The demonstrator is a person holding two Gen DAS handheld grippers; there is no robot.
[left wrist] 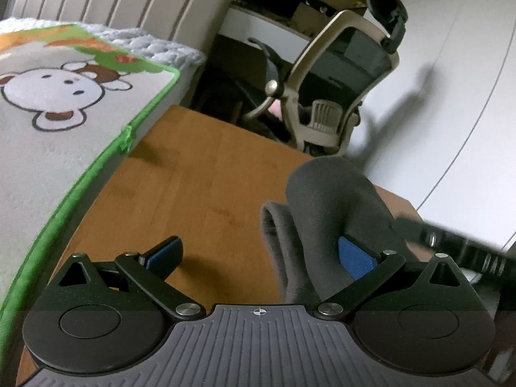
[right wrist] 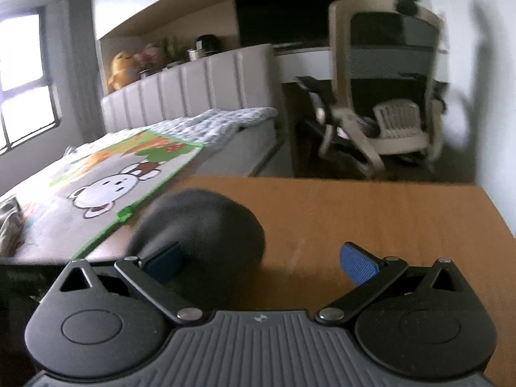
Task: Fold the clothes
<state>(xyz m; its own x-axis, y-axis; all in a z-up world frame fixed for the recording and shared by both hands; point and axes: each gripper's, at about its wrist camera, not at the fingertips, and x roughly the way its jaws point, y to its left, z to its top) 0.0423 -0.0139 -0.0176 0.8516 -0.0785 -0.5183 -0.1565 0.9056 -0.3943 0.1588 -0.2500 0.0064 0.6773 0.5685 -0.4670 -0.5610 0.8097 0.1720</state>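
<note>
A dark grey garment (left wrist: 329, 200) rises in a rounded hump over the wooden table (left wrist: 200, 174). In the left wrist view my left gripper (left wrist: 261, 248) is open, and the cloth bunches against its right blue pad (left wrist: 356, 258) and partly wraps it. The left pad (left wrist: 164, 253) is bare over the wood. In the right wrist view the same garment (right wrist: 200, 222) bulges beside and behind the left finger of my right gripper (right wrist: 261, 251), which is open, its right pad (right wrist: 358, 262) free above the table (right wrist: 371, 219). Motion blurs this view.
A bed with a cartoon-print mat (left wrist: 54, 119) edged in green borders the table on the left. An office chair (left wrist: 338, 74) stands beyond the table's far edge by a white wall. A blurred black object (left wrist: 458, 251), likely the other gripper, crosses the right of the left wrist view.
</note>
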